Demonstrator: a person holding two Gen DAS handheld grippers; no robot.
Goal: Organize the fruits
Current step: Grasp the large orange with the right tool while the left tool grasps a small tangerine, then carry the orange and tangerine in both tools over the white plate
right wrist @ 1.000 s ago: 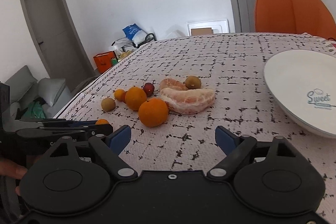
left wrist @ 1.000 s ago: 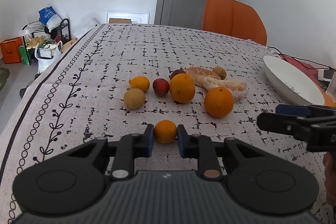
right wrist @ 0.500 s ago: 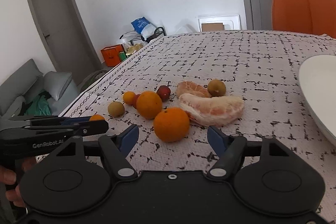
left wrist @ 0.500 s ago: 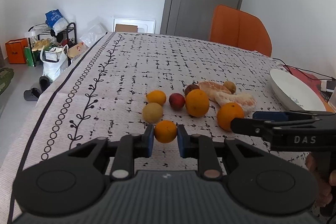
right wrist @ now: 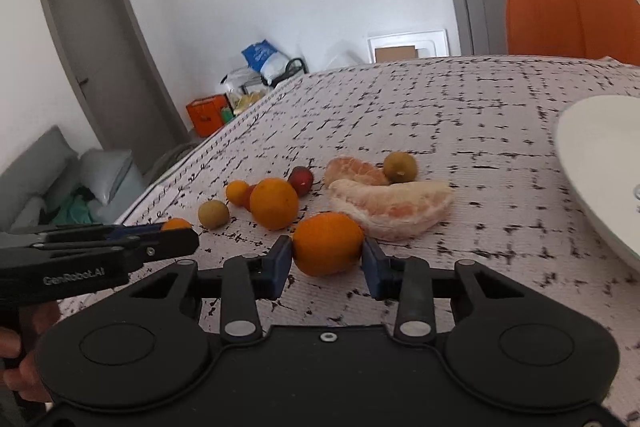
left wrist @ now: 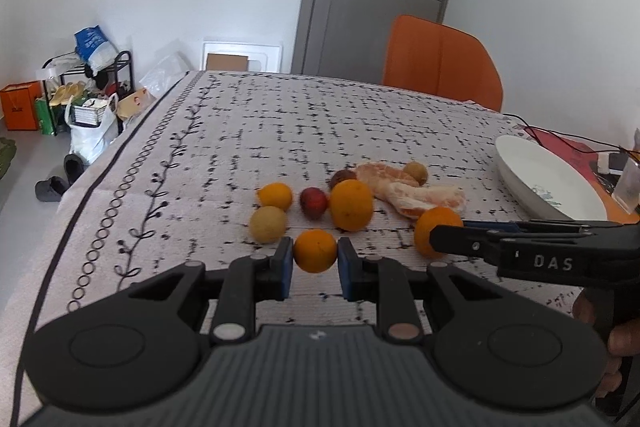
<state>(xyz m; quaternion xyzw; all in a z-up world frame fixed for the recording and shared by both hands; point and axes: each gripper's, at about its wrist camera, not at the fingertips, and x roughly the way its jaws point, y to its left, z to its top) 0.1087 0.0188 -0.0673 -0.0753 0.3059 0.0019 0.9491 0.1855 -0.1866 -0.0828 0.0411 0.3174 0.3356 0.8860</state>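
My left gripper [left wrist: 315,262] is shut on a small orange [left wrist: 315,251] and holds it just above the patterned tablecloth. My right gripper [right wrist: 327,261] has closed around a large orange [right wrist: 329,243], with both blue pads touching it. Another large orange [left wrist: 351,204], a red fruit [left wrist: 314,202], a small orange [left wrist: 275,195], a yellow-green fruit [left wrist: 268,223] and peeled pomelo segments [right wrist: 390,205] lie in a cluster on the cloth. A white plate [right wrist: 600,167] sits at the right.
An orange chair [left wrist: 440,63] stands at the table's far side. Cables and small items [left wrist: 612,163] lie beyond the plate. The table's left edge [left wrist: 100,195] drops to a floor with bags and shoes.
My left gripper has lifted the small orange and drawn back. My right gripper has moved left and forward to the large orange and its jaws have narrowed onto it.
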